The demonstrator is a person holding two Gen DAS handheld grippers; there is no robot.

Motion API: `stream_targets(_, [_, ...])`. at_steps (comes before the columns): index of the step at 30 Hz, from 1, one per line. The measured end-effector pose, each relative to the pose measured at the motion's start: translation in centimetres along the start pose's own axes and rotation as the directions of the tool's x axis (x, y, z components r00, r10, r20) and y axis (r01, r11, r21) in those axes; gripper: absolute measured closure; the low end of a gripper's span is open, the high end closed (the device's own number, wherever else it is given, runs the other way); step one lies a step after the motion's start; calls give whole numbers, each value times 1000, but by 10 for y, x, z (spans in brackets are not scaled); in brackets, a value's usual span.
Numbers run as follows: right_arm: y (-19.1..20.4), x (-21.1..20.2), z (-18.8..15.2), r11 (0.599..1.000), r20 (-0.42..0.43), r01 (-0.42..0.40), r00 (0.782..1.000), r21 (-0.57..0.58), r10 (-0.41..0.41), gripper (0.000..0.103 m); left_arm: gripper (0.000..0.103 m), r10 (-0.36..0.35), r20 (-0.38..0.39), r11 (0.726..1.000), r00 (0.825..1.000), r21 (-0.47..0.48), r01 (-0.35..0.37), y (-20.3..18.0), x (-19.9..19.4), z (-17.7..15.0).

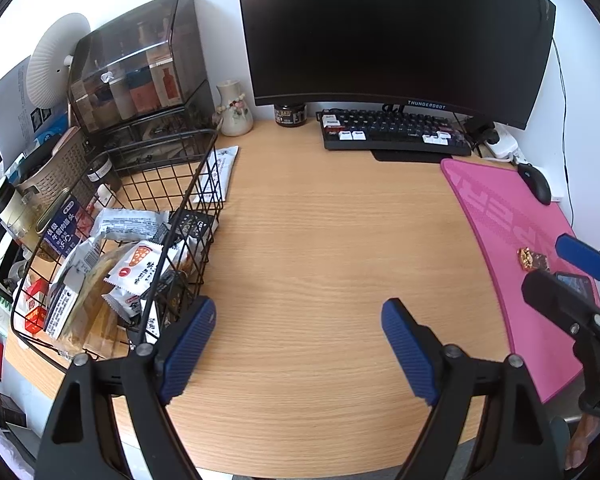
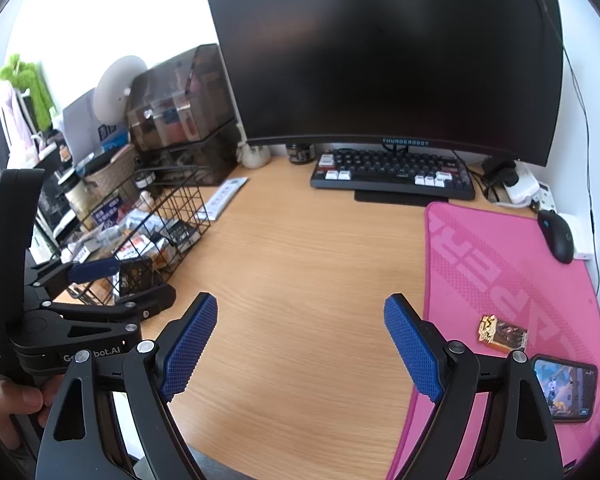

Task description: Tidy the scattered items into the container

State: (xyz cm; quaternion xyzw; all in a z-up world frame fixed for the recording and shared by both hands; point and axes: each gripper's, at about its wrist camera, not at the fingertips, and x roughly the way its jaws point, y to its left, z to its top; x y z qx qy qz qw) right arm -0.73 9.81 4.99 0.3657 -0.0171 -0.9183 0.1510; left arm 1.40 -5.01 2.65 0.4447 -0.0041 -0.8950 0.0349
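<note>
Both claws spread wide, holding nothing.
1 small snack packet [image 2: 502, 335] lies flat on the pink mat [image 2: 500, 248], long axis running left-right; wire basket [image 1: 204, 168] holds the other packets.

The left gripper [image 1: 298, 350] is hovering over a wooden desk [image 1: 320, 240], its blue jaws standing wide apart with nothing between them. Just beside the left jaw, a black wire basket [image 1: 168, 184] is sitting packed with snack packets [image 1: 130, 268]. Well off to the right of the jaws, a small foil-wrapped snack [image 1: 533, 259] is lying on a pink mat [image 1: 512, 216], near the right gripper [image 1: 568, 276], which is reaching in from the edge. Beyond the jaws, a keyboard [image 1: 396, 130] is resting under a dark monitor [image 1: 392, 32].
</note>
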Motion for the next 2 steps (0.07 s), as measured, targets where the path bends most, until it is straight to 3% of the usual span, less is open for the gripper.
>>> stream_targets(2, [0, 0, 0, 1000, 1, -1, 1000, 1, 1, 17, 17, 5, 10, 1000, 1000, 9, -5, -1, -1, 0])
